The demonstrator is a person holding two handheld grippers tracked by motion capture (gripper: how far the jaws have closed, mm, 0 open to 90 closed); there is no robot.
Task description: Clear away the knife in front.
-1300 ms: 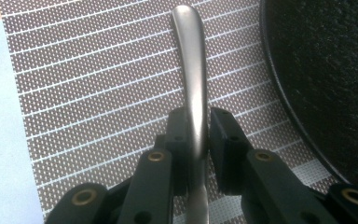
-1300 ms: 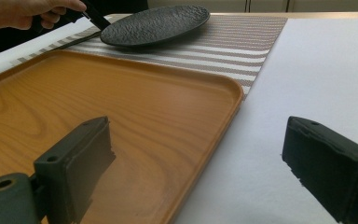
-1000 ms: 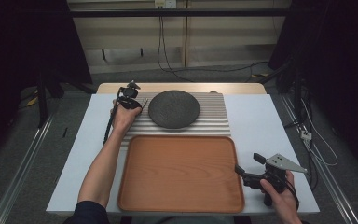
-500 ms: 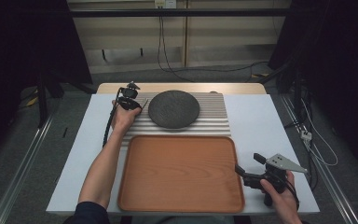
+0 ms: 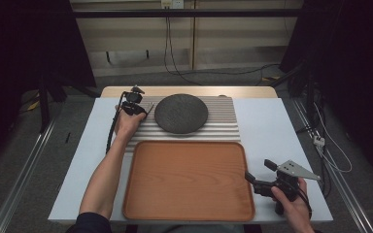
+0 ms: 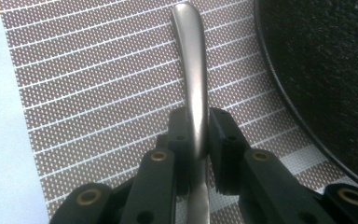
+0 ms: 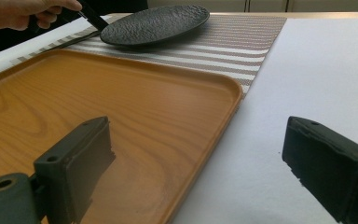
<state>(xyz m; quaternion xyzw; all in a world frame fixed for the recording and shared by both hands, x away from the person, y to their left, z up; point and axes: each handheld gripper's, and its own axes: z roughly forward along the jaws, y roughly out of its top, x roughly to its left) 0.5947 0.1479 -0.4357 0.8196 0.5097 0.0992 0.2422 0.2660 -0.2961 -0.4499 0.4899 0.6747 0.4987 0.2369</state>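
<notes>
My left gripper [image 6: 196, 140] is shut on the handle of a silver metal utensil [image 6: 191, 70] that lies on the striped placemat [image 6: 98, 93]; its working end is hidden under the jaws. In the high view the left gripper [image 5: 137, 106] sits at the mat's far left corner, just left of the dark round plate [image 5: 181, 113]. My right gripper [image 5: 261, 175] rests at the near right of the table, jaws wide open with nothing between them. In its own view the right gripper [image 7: 198, 140] straddles the right rim of the wooden tray [image 7: 98, 102].
The wooden tray [image 5: 189, 179] lies empty at the near centre, its far edge overlapping the striped placemat [image 5: 223, 124]. The plate [image 7: 156, 23] sits on the mat's far half. White table surface [image 5: 281, 126] stretches to the right. A black cable [image 5: 110, 136] trails along the left forearm.
</notes>
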